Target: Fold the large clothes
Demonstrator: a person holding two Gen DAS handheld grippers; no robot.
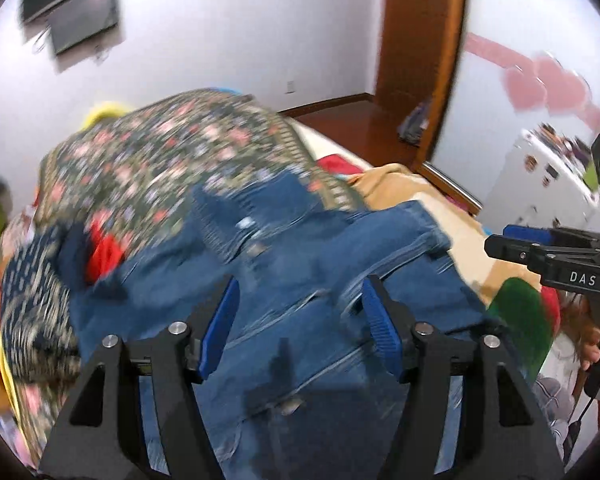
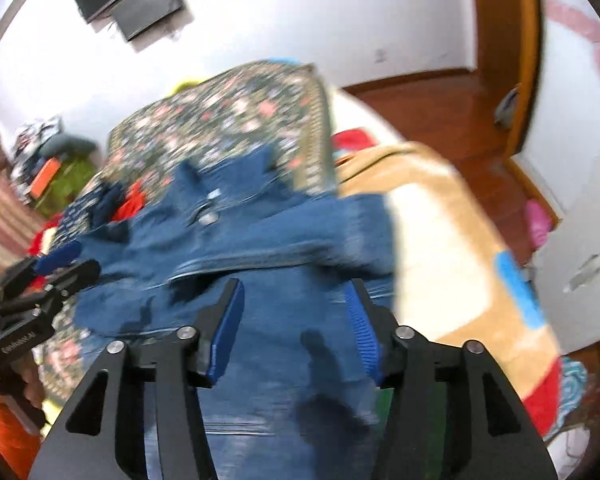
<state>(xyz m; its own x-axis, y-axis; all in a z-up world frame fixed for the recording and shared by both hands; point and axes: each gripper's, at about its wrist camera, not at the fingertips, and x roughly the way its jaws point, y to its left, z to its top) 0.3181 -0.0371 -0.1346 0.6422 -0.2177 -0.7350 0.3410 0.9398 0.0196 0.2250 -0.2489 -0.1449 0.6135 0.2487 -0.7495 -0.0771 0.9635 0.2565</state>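
Observation:
A blue denim garment (image 1: 300, 248) (image 2: 260, 240) lies rumpled on the bed, with seams and a metal button showing. My left gripper (image 1: 300, 280) hangs just above it, its blue pads apart and only cloth below them; it also shows at the left edge of the right wrist view (image 2: 68, 260). My right gripper (image 2: 295, 284) stands open over the same denim, nearer its right side, with nothing pinched. The right gripper (image 1: 500, 240) reaches in from the right edge of the left wrist view. Both views are blurred.
A dark floral cloth (image 1: 160, 152) (image 2: 228, 120) is heaped behind the denim. A beige blanket (image 1: 404, 184) (image 2: 440, 220) covers the bed to the right, with red, green and yellow clothes around. Beyond are a wooden floor (image 2: 440, 108), a door frame (image 1: 420, 40) and a white cabinet (image 1: 552, 176).

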